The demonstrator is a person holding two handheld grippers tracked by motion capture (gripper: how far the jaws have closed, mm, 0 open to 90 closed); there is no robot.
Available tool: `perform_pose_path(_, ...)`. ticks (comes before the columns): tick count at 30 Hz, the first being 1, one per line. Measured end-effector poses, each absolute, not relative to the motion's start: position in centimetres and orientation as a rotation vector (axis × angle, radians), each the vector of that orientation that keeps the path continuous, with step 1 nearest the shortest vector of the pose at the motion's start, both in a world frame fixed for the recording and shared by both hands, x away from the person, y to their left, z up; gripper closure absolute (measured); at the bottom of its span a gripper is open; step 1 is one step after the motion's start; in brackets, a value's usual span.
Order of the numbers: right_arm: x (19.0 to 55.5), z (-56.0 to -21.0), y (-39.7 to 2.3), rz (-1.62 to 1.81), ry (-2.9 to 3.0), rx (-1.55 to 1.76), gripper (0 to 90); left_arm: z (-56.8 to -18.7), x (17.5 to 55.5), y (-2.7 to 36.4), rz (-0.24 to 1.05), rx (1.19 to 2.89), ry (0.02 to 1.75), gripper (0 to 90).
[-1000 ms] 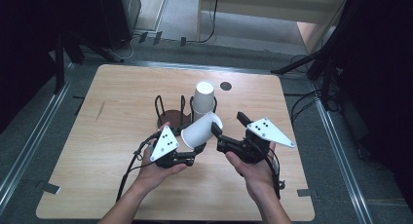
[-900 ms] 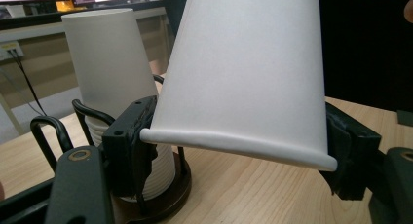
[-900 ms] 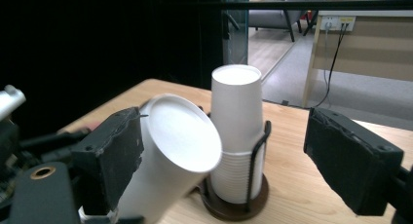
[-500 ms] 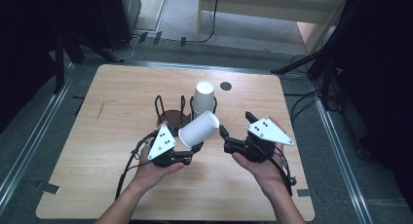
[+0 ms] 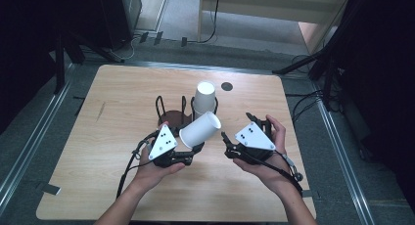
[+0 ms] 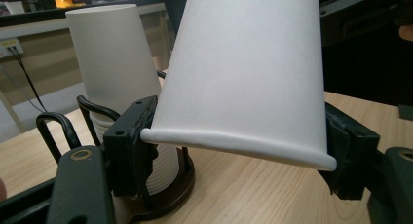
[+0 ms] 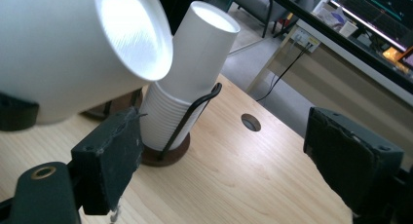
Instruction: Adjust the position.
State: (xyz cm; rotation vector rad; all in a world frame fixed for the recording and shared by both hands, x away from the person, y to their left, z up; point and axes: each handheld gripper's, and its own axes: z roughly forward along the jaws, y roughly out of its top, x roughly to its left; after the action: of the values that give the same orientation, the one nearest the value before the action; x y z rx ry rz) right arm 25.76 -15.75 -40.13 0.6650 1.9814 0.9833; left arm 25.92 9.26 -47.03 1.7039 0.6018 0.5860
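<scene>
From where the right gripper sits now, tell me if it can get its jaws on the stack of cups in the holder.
Probably yes. The right gripper is open, and bare table lies between it and the stack of cups. The cup clamped in the left gripper hangs close beside that path, and the holder's wire loops ring the stack's base.

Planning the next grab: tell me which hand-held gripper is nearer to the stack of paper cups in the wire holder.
Left. The left hand-held gripper, shut on a single paper cup, sits just in front of the stack of paper cups. The right hand-held gripper, open, is farther off to the stack's right.
</scene>
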Motion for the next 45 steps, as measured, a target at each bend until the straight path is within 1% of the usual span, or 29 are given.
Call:
perform_pose_path(6,26.3,-40.0,-15.9,0.913,2.011,0.562,15.0,-46.9,25.9,9.4,0.586,1.718,0.602,26.4)
perform_pose_path(9,26.4,-40.0,-15.8,0.829,2.043,0.435,15.0,-47.0,26.0,9.3,0.583,1.73,0.599,26.4)
perform_pose_path(15,26.4,-40.1,-15.3,0.73,2.058,0.304,15.0,-47.0,25.9,9.2,0.578,1.73,0.6,26.4)
perform_pose_path(27,25.9,-40.6,-14.8,0.805,2.044,0.347,14.2,-46.9,25.8,9.1,0.584,1.718,0.605,26.5)
perform_pose_path(36,25.6,-40.2,-14.6,0.855,2.045,0.375,14.0,-46.9,25.9,9.1,0.585,1.715,0.605,26.7)
perform_pose_path(45,25.6,-40.2,-14.5,0.809,2.045,0.319,14.0,-46.8,25.9,9.3,0.589,1.729,0.601,26.8)
